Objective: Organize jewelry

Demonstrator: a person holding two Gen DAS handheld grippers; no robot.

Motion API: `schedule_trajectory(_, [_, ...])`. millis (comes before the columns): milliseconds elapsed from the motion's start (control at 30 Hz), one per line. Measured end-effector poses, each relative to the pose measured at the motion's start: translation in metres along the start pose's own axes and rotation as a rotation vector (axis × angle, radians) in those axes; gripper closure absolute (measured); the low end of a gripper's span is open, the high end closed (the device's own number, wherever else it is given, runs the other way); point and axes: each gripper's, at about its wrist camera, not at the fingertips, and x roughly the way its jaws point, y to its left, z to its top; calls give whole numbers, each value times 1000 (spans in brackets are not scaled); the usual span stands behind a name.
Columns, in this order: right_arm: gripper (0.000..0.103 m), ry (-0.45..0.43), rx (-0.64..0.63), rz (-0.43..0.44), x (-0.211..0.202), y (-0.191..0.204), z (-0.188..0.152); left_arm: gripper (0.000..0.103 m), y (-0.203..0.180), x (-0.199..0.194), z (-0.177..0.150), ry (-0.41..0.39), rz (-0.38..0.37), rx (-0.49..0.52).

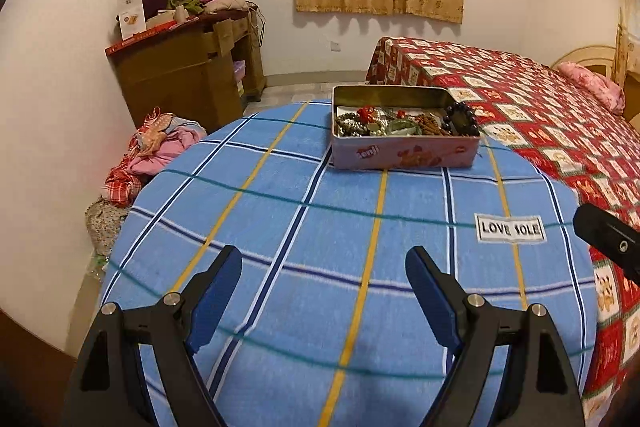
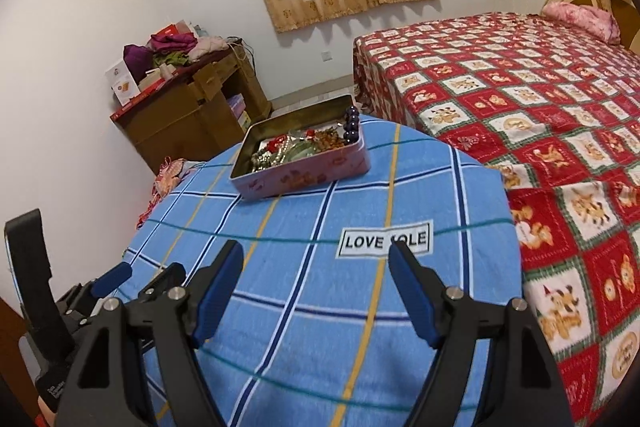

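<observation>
From the left wrist, the left gripper [image 1: 324,267] hangs released, jaws wide and holding nothing, well short of the pink tin [image 1: 404,151] at the far edge of the blue plaid cloth [image 1: 280,227]; the jewelry [image 1: 400,125] lies heaped inside the tin, corralled. From the right wrist, the right gripper [image 2: 316,263] is likewise spread and empty, near the tin's side, with dark beads [image 2: 351,125] draped over the tin's rim.

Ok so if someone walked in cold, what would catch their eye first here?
Probably the open pink tin heaped with bead bracelets and necklaces, sitting at the far side of the blue plaid cloth. Next, the red teddy-bear bedspread to the right, and both open claws, left claw and right claw, hovering empty.
</observation>
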Motion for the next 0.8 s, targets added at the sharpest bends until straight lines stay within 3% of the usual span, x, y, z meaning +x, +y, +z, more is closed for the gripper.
schedule_trajectory(233, [9,-23,-49,-57,-16,10,-11,19,0,-19,-9,3,36,-7])
schedule_trajectory(400, [8,-59,-77,-89,-30,15,-8,19,2,-30,-9,20,54,-36])
schedule_trajectory(800, [1,-249,-111,-150,-77,27,25,18,-1,-74,17,-129,111,-16])
